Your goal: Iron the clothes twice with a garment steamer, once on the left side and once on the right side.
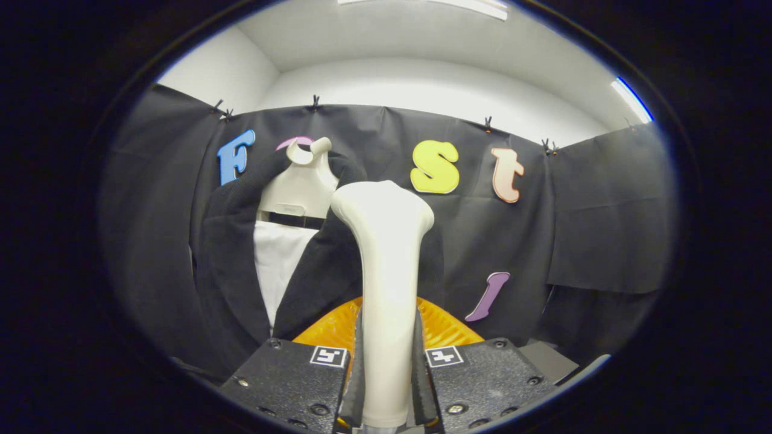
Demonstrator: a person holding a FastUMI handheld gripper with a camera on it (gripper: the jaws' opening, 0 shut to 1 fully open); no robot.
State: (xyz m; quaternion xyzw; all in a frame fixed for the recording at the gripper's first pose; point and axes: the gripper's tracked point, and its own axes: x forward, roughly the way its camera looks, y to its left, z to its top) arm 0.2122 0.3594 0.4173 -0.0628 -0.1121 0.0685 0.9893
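Black cloth wall behind. Gripper clamped on steamer handle, both fingers pressing. Dark jacket hangs on mannequin, beyond and beside steamer head. Judgement: 2 passes unconfirmed, progress unclear.

My cream-white garment steamer stands upright, its flared head far and against the dark jacket hanging left on a mannequin.
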